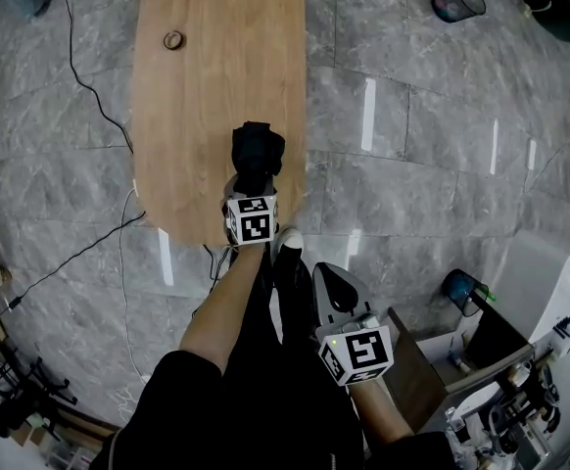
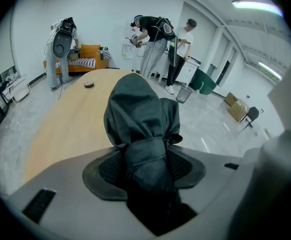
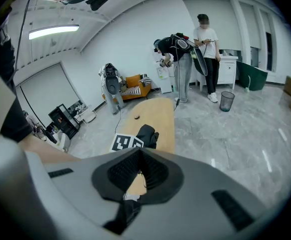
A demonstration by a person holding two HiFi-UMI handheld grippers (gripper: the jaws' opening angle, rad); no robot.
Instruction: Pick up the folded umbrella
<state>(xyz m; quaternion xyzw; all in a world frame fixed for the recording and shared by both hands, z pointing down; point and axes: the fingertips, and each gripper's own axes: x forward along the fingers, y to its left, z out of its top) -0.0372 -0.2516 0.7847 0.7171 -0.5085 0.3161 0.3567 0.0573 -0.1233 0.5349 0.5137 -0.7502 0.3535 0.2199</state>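
Looking down from the head view, one oval wooden table (image 1: 216, 76) stands on a grey stone floor (image 1: 422, 174). At the table's six o'clock end, the left gripper (image 1: 255, 186) clamps the one folded umbrella (image 1: 258, 150), a black bundle, over the wood. At five o'clock from it, the right gripper (image 1: 329, 284) hangs off the table. One small ring-shaped roll (image 1: 173, 39) lies at the table's eleven o'clock. One mesh bin (image 1: 458, 0) stands at the frame's one o'clock.

The left gripper view shows the grip that the head view hides. Both pads (image 2: 185, 166) press the umbrella's strapped waist, with its fabric bulging toward twelve o'clock. The right gripper view shows that gripper's jaws closed together with nothing between them.

Only the gripper views show two people beyond the table's far end, a bending person (image 2: 153, 36) and a standing person (image 2: 183, 49). They also show one orange sofa (image 2: 88, 59).
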